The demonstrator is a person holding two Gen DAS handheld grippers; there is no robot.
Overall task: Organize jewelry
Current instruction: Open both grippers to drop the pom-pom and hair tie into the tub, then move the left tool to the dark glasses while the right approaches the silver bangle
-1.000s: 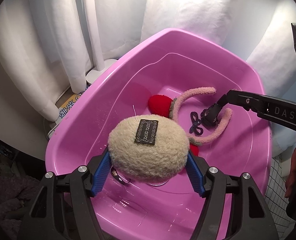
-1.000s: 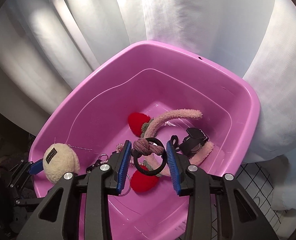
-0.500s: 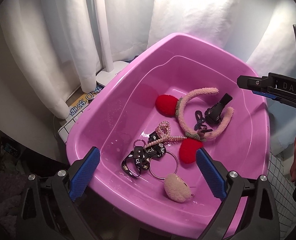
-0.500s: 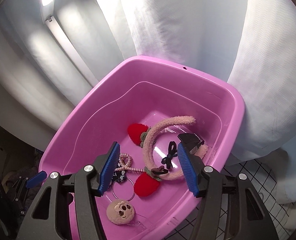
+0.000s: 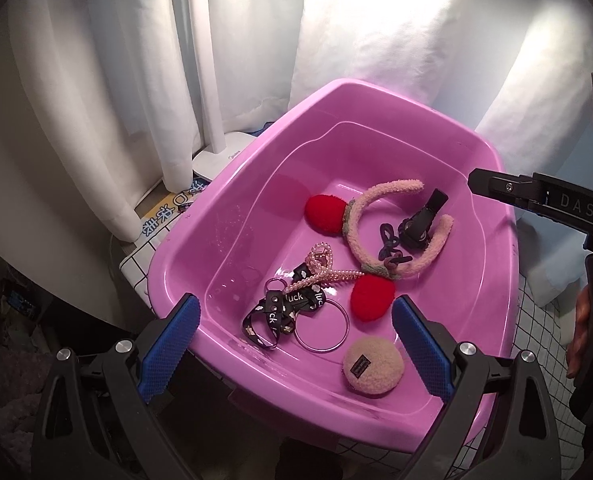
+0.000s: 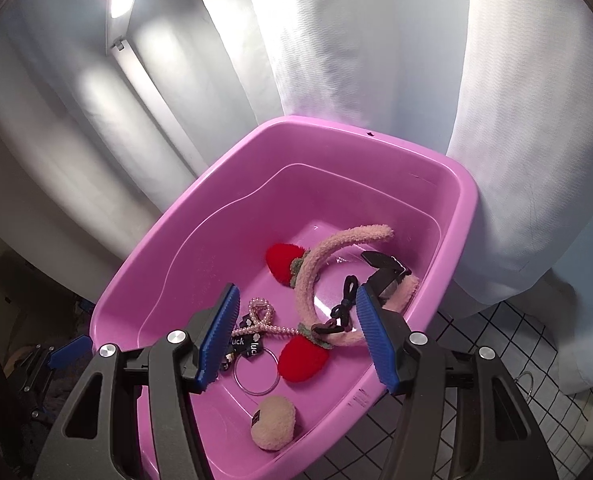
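A pink plastic tub (image 5: 232, 216) (image 6: 200, 240) holds the accessories: a fuzzy pink headband (image 5: 360, 204) (image 6: 328, 248) with two red pom-poms (image 5: 323, 214), a black claw clip (image 5: 422, 220) (image 6: 384, 276), a pearl bracelet (image 5: 328, 268) (image 6: 264, 320), a black lettered strap with a metal ring (image 5: 296, 312) (image 6: 252, 368), and a beige plush puff (image 5: 372, 366) (image 6: 274, 422). My left gripper (image 5: 296, 354) is open and empty above the tub's near rim. My right gripper (image 6: 296, 338) is open and empty above the tub's near side; its arm shows in the left wrist view (image 5: 536, 196).
White curtains (image 5: 216, 60) (image 6: 376, 60) hang behind the tub. The tub stands on a white cloth with a black grid (image 5: 536, 332) (image 6: 476, 344). A white lamp base (image 5: 220, 156) and printed packaging (image 5: 164, 216) lie at the left behind the tub.
My left gripper opened and dropped the beige puff into the tub. My right gripper opened and let go of the black hair tie. Both pulled back and up from the tub.
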